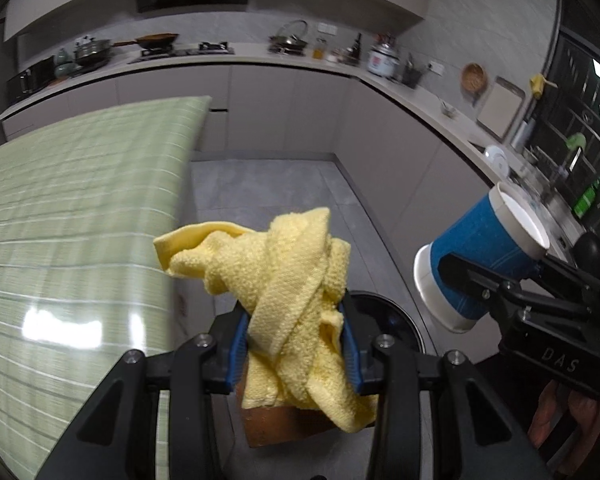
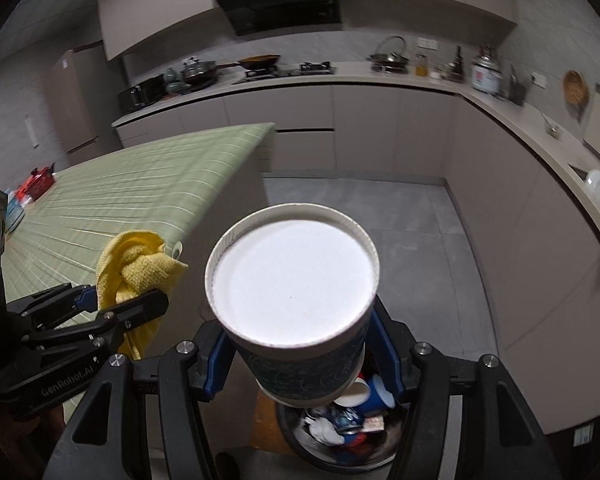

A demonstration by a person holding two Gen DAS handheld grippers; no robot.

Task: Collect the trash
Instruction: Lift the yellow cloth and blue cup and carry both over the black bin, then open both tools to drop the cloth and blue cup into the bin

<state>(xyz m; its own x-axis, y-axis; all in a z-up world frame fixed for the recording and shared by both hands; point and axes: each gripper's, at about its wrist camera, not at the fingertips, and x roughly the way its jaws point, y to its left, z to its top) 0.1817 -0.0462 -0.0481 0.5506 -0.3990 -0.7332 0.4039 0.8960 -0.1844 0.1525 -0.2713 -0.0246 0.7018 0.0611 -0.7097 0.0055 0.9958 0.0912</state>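
Above the trash bin point(image 2: 340, 440), the blue cup point(image 2: 300, 320) points mouth-forward, axis along the right hand-held gripper point(image 2: 300, 364).

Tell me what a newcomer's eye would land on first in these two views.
First, the blue paper cup clamped in the right hand-held gripper, its white inside filling the middle of the right wrist view, above an open trash bin already holding cups and wrappers. Next, the crumpled yellow cloth gripped by the left hand-held gripper, beside the green striped table.
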